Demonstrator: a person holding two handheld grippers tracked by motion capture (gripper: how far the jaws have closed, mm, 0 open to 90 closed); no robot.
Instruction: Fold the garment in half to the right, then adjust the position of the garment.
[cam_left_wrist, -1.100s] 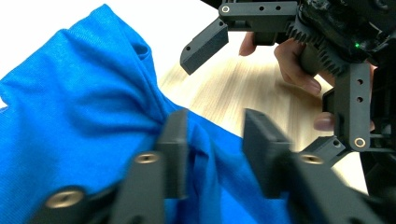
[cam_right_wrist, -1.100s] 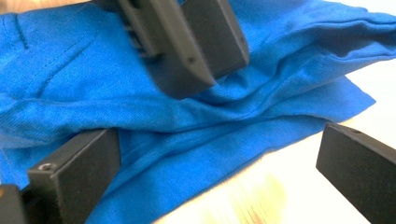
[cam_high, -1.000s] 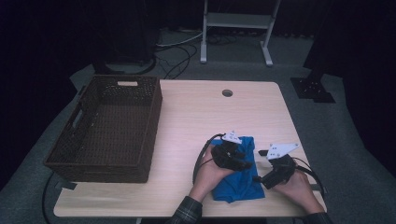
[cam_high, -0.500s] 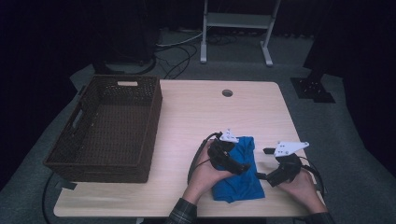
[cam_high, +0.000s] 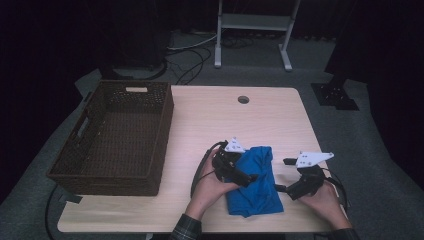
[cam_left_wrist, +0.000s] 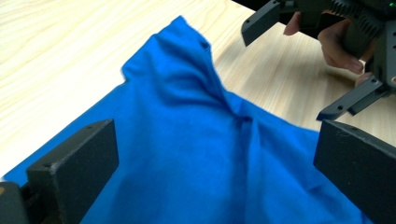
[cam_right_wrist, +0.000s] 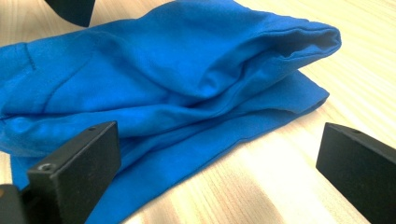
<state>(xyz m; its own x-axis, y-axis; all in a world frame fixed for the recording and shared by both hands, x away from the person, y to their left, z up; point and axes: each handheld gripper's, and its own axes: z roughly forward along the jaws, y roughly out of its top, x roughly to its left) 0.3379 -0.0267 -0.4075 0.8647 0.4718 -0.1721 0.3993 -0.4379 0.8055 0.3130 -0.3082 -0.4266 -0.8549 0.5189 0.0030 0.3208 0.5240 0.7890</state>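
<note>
blue cloth (cam_high: 254, 182), folded loosely into a soft heap, lies at lower centre-right of the high view on the wooden table (cam_high: 210, 120), well apart from the wicker basket (cam_high: 117, 135) at left. left gripper (cam_high: 241, 176) over the cloth: jaws have just been opening and stand wide apart, fabric below them but not pinched. right gripper (cam_high: 281, 176) just beside the cloth's right edge, jaws apart, empty. judgement: light, limp, will drape and unfold when lifted; not fragile. best hold looks like the thick folded ridge (cam_right_wrist: 280, 35) at upper right of the right gripper view.
</note>
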